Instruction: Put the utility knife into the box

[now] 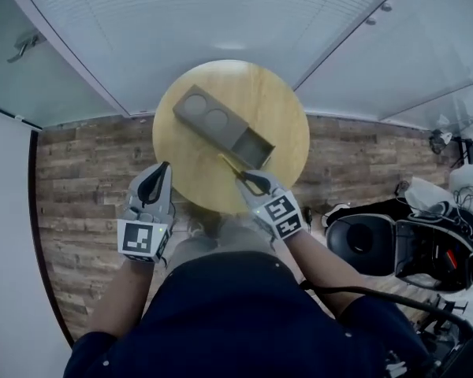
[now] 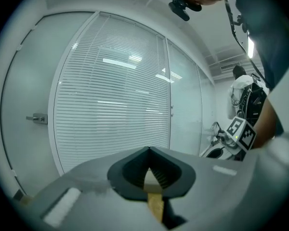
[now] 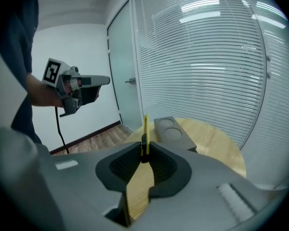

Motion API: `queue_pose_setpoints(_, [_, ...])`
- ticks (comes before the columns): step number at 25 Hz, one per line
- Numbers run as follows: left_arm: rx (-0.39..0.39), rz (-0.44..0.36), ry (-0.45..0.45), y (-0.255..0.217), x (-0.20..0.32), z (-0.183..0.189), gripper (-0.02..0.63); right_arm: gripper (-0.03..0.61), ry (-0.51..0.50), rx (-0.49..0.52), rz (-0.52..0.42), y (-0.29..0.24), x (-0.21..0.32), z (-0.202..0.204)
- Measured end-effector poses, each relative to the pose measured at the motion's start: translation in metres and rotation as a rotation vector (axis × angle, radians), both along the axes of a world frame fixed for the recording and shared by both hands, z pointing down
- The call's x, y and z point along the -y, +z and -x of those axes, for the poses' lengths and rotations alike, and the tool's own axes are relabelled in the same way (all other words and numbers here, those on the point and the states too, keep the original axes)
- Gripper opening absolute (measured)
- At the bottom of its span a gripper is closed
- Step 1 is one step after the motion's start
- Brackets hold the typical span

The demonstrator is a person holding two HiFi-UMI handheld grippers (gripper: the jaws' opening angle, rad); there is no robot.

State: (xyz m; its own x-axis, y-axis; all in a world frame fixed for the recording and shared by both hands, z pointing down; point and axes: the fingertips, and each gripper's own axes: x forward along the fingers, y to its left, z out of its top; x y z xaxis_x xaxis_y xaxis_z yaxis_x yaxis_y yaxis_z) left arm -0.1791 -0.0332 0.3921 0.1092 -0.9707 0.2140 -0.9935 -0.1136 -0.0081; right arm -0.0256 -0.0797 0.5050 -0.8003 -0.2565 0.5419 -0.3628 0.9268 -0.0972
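Observation:
A grey box [image 1: 213, 120] lies slantwise on the round wooden table [image 1: 280, 101], with two round recesses at its far end and an open compartment [image 1: 252, 146] at its near end. My right gripper [image 1: 251, 178] is shut on the yellow utility knife [image 1: 230, 164], whose tip points at the compartment's near edge. In the right gripper view the knife [image 3: 145, 126] stands thin and upright between the jaws of my right gripper [image 3: 144, 150], with the box [image 3: 176, 134] just beyond. My left gripper [image 1: 159, 173] hangs shut and empty by the table's front left edge. In its own view the left gripper [image 2: 148, 150] faces the blinds.
White blinds and glass walls [image 1: 221, 14] stand behind the table, over a wood-plank floor [image 1: 79, 179]. A black chair and cables [image 1: 410, 242] sit to the right. The person's lap [image 1: 236, 305] is close to the table's front edge.

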Motion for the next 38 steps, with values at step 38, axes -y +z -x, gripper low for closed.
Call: queue_pose_setpoints(38, [0.032,-0.026,0.183,-0.020,0.097,-0.069,0.003,0.061,0.240,0.116,-0.005,-0.040,0.081,-0.078])
